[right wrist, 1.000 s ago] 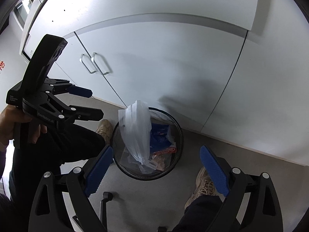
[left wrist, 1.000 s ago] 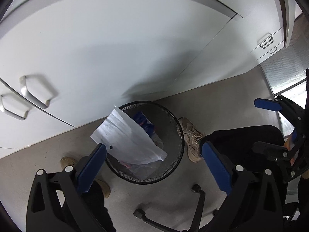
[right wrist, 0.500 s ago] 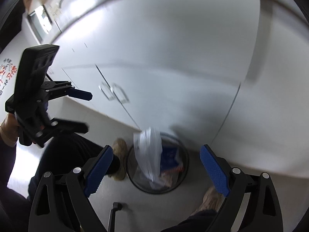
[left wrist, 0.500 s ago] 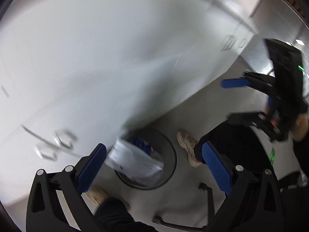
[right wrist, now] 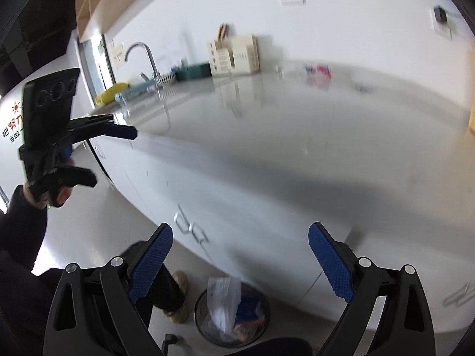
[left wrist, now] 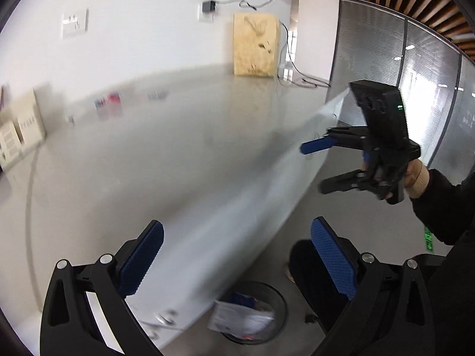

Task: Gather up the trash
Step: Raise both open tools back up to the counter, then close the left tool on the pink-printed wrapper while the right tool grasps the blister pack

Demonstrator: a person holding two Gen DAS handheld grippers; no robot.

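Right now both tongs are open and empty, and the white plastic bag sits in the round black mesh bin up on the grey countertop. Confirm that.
Not quite. The round black mesh bin stands on the floor in front of the white cabinets, below the grey countertop, as the right wrist view shows. The rest holds: the white plastic bag is in it, and the left tongs and right tongs are open and empty.

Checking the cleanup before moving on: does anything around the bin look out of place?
The plastic bag pokes up above the rim of the wire bin rather than lying inside. Nothing looks spilled on the floor nearby.
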